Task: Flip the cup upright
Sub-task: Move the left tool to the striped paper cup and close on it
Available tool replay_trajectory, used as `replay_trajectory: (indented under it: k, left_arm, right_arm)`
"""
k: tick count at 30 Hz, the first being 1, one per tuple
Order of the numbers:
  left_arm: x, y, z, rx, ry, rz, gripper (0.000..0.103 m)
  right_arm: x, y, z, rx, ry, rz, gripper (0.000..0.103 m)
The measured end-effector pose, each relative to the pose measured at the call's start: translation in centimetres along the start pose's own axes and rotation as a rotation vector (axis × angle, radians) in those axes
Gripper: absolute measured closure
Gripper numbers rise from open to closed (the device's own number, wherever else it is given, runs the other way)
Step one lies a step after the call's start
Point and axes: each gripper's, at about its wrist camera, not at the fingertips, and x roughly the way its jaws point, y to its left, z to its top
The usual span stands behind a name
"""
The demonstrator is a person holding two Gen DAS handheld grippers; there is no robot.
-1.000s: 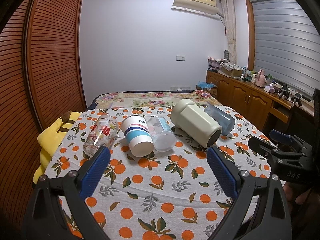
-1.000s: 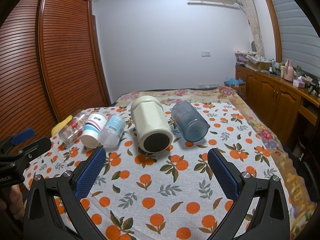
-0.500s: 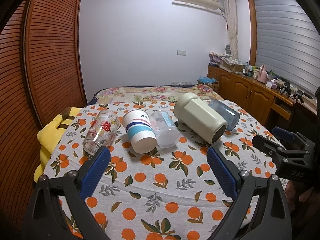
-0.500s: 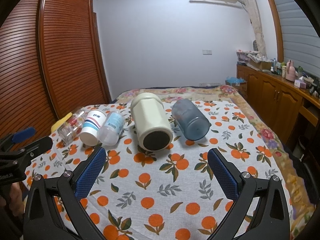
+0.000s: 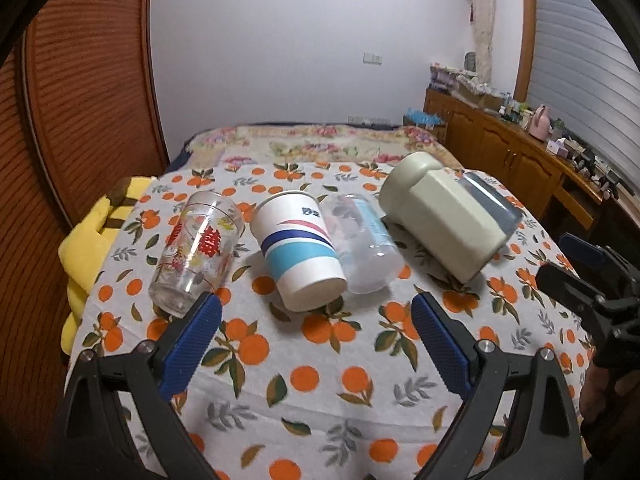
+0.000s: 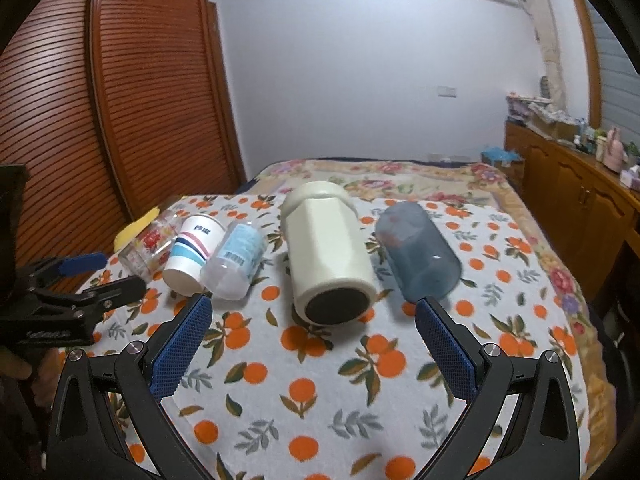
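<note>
Both of your grippers have come closer to the row of cups than a second ago, and the cups now fill more of each wrist view. Your left gripper (image 5: 316, 332) has its fingers spread wide with nothing between them, aimed at the striped paper cup (image 5: 298, 252). Your right gripper (image 6: 312, 334) is just as wide apart and empty, facing the cream cup (image 6: 326, 250).

Nothing is flipped yet. All five lie on their sides on the orange-print cloth (image 5: 320, 380): the printed glass (image 5: 196, 248), the striped paper cup, the clear plastic cup (image 5: 362, 250), the cream cup and the blue-grey cup (image 6: 418, 260). Which one you mean to right I cannot tell; the whole job, from grasp to setting it upright, is still ahead.
</note>
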Motion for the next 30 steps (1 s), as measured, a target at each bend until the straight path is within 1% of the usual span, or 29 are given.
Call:
replay_trajectory:
  k: [2,4,8,9,10,14,19,20,21,22,24,26,30]
  left_arm:
    - [1.1,0.6,0.7,-0.017,0.036,-0.013,0.012]
    - [1.8,1.0,1.2,-0.025,0.06,-0.013,0.017]
    - [3.3,1.4,2.3,-0.033,0.098,-0.021,0.024]
    - [3.7,1.5,2.5,-0.039,0.111,-0.031,0.03]
    - [4.0,1.6,2.7,-0.042,0.125,-0.037,0.034]
    - [5.4,1.6,3.5,-0.044,0.163,-0.024,0.034]
    - [6.6,2.1,4.5,-0.055,0.198,-0.034,0.034]
    - [7.0,2.2,4.7,-0.06,0.208,-0.037,0.035]
    - [7.3,2.3,4.7,-0.069,0.221,-0.048,0.042]
    - [7.6,2.4,4.8,-0.08,0.233,-0.057,0.043]
    - [8.1,2.5,4.9,-0.1,0.251,-0.06,0.043]
    - [8.5,2.4,4.9,-0.097,0.259,-0.046,0.043]
    - [9.0,2.1,4.7,-0.093,0.274,-0.043,0.043]
  right_arm:
    - [0.8,0.3,0.5,-0.019,0.017,0.025,0.0]
    - [1.3,0.5,0.8,-0.032,0.025,0.041,0.0]
    - [2.4,1.0,1.7,-0.06,0.039,0.074,0.0]
    - [2.7,1.1,1.9,-0.067,0.044,0.078,0.0]
    - [3.0,1.3,2.1,-0.073,0.049,0.085,0.001]
    - [4.4,2.1,3.0,-0.11,0.075,0.115,0.002]
    - [5.4,2.3,3.8,-0.123,0.081,0.13,0.002]
    - [5.5,2.2,3.8,-0.119,0.081,0.131,0.002]
    - [5.6,2.2,3.9,-0.116,0.082,0.131,0.002]
    - [5.6,2.2,3.9,-0.114,0.082,0.132,0.002]
    - [5.7,2.1,4.0,-0.115,0.08,0.131,0.002]
    - [5.7,2.1,4.0,-0.119,0.076,0.129,0.002]
    - [5.6,2.0,4.0,-0.118,0.07,0.132,0.002]
